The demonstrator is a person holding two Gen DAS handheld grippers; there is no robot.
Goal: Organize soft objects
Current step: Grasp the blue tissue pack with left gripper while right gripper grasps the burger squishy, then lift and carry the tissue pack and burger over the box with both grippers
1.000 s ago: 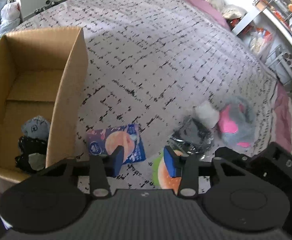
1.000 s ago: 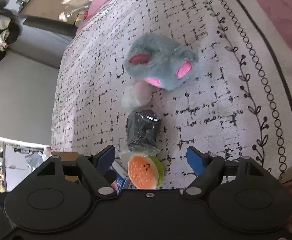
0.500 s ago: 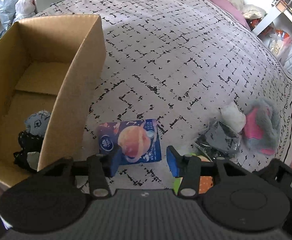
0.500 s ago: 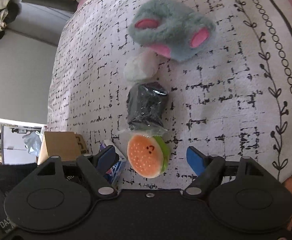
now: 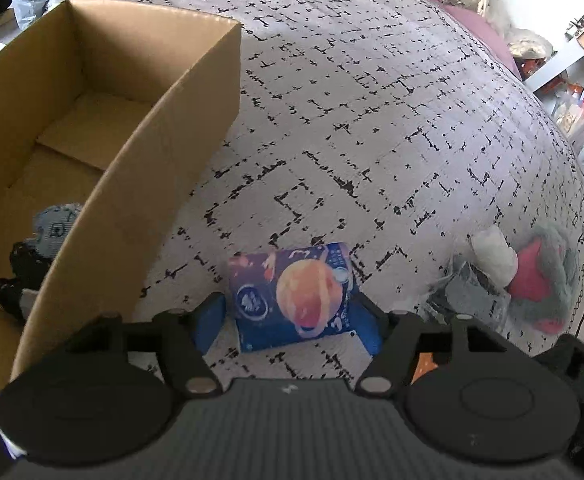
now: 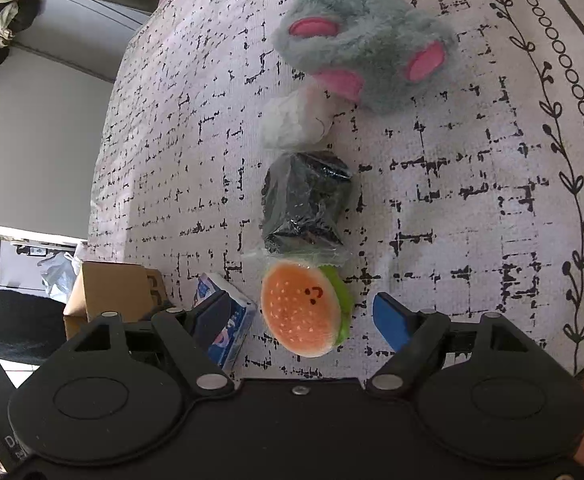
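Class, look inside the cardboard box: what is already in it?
In the cardboard box lie a grey soft item and something black at the near end. The near wall hides whatever lies against it.

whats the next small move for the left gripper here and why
Probably ease the left gripper a little further down, then close. Its open fingers already straddle the blue tissue pack lying on the bedspread, and the cardboard box stands beside it, ready to take the pack.

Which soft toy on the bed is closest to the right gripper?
The burger toy. It sits between the open right gripper's fingers, while the black bundle, white lump and grey plush line up farther away.
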